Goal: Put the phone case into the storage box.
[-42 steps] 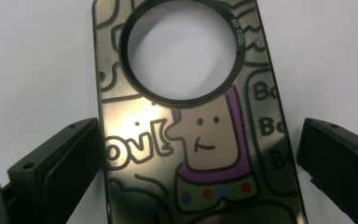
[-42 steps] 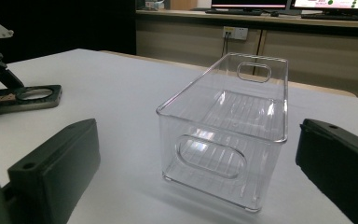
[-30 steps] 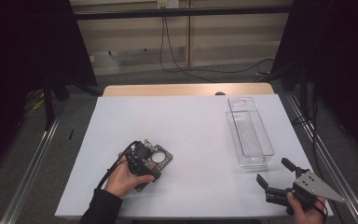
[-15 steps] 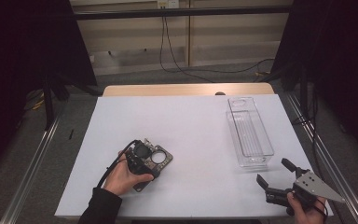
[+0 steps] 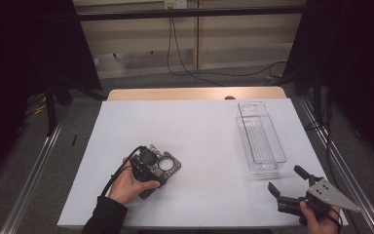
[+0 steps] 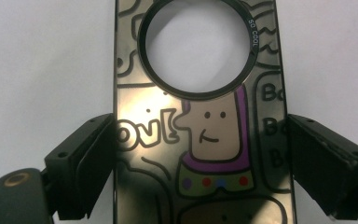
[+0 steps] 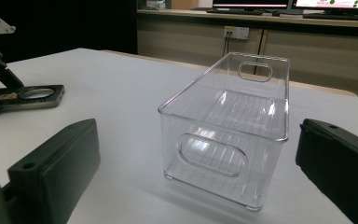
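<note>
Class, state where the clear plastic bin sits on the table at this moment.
In the high view the clear plastic bin stands empty on the white table's right side, just beyond the right gripper.

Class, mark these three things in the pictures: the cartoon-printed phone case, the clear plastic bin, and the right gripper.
phone case (image 6: 214,154), left gripper view, on the printed cartoon figure's body.
clear plastic bin (image 7: 233,140), right gripper view, on its near end wall.
right gripper (image 5: 288,179), high view, midway between its fingertips.

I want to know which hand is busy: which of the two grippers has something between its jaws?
The left gripper: its jaws, which have just been closing, flank the phone case with a big round hole. The right gripper stands open before the clear bin.
</note>
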Demonstrator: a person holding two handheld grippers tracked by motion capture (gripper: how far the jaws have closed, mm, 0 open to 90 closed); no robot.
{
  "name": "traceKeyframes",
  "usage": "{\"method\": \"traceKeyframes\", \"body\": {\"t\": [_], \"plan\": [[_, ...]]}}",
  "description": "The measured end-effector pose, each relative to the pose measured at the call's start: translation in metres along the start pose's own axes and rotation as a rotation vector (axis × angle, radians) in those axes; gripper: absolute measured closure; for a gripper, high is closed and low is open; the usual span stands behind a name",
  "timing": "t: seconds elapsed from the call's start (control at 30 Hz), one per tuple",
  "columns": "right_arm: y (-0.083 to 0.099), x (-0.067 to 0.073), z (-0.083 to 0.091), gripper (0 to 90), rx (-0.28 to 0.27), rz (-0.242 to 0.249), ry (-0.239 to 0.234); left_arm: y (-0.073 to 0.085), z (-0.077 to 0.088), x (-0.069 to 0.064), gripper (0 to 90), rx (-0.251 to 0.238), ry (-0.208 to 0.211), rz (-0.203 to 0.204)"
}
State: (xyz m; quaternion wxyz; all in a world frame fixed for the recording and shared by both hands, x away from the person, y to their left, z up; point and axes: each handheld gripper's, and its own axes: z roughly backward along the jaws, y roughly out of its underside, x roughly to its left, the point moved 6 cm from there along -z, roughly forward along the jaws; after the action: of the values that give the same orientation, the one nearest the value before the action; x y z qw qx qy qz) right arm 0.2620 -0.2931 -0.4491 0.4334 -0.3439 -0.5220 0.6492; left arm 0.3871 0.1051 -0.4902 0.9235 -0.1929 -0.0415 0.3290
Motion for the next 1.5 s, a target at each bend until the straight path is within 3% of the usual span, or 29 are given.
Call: {"method": "traceKeyframes", "body": {"t": [0.53, 0.7, 0.9, 1.5], "plan": [[0.0, 0.0, 0.0, 0.0, 0.0, 0.001, -0.001, 0.0, 0.007, 0.006, 12.1, -0.057, 0.016, 0.032], [0.0, 0.0, 0.0, 0.0, 0.0, 0.001, -0.001, -0.003, 0.013, 0.005, 12.2, -0.113, 0.027, 0.041], [0.0, 0.0, 0.0, 0.0, -0.001, 0.001, -0.001, -0.005, 0.022, 0.006, 12.2, -0.176, 0.0, 0.037], [0.0, 0.0, 0.0, 0.0, -0.001, -0.001, -0.002, -0.014, 0.045, 0.004, 12.2, -0.442, -0.023, -0.002]]}}
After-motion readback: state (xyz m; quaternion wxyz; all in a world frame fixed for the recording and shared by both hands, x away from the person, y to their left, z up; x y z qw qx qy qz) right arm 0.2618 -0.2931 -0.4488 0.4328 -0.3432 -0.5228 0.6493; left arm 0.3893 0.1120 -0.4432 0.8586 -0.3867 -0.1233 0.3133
